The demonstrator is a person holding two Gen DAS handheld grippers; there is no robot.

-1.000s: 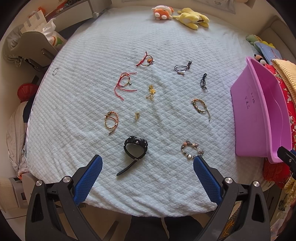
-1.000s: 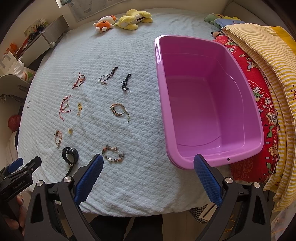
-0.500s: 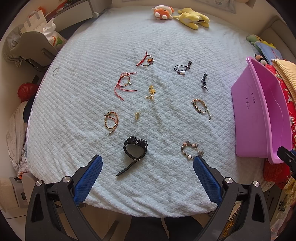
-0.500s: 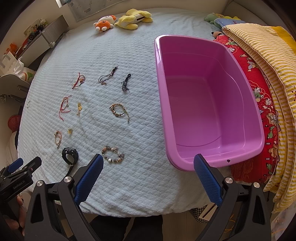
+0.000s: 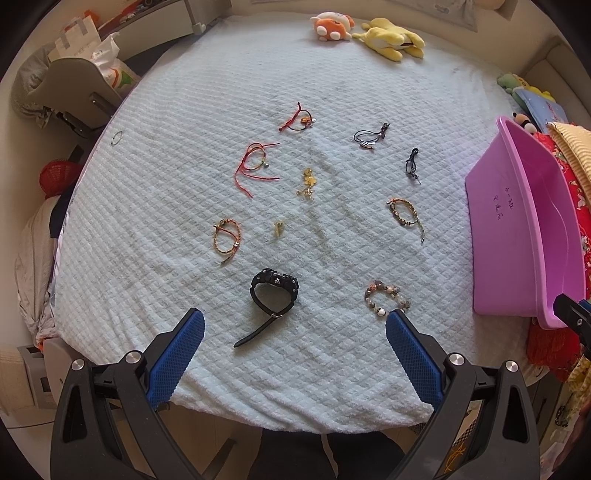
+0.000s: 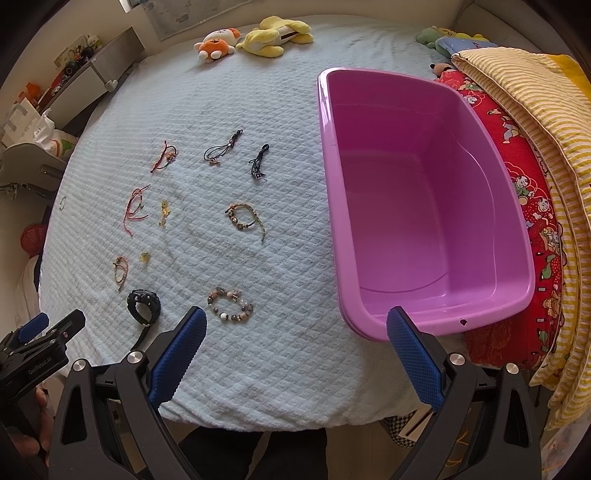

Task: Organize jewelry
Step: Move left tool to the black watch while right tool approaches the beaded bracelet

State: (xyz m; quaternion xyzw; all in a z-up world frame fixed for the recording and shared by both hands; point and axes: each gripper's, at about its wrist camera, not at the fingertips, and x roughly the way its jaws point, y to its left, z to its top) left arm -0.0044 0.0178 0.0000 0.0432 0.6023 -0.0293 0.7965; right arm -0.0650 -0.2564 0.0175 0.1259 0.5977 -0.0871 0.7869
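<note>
Several pieces of jewelry lie spread on a pale blue quilted bed. Nearest are a black watch point(image 5: 274, 291) and a beaded bracelet point(image 5: 386, 297); both also show in the right wrist view, the watch point(image 6: 144, 304) and the bracelet point(image 6: 231, 308). Farther off lie red cord bracelets point(image 5: 255, 168), gold charms point(image 5: 307, 184) and dark cord pieces point(image 5: 369, 136). An empty purple tub point(image 6: 424, 206) stands on the bed's right side. My left gripper point(image 5: 295, 347) is open and empty just short of the watch. My right gripper point(image 6: 295, 347) is open and empty near the tub's front corner.
Plush toys point(image 5: 369, 31) lie at the bed's far end. Folded red and yellow-striped bedding point(image 6: 535, 155) is stacked right of the tub. A chair and shelf clutter point(image 5: 70, 88) stand off the left edge. A small ring point(image 5: 117, 137) lies near the left edge.
</note>
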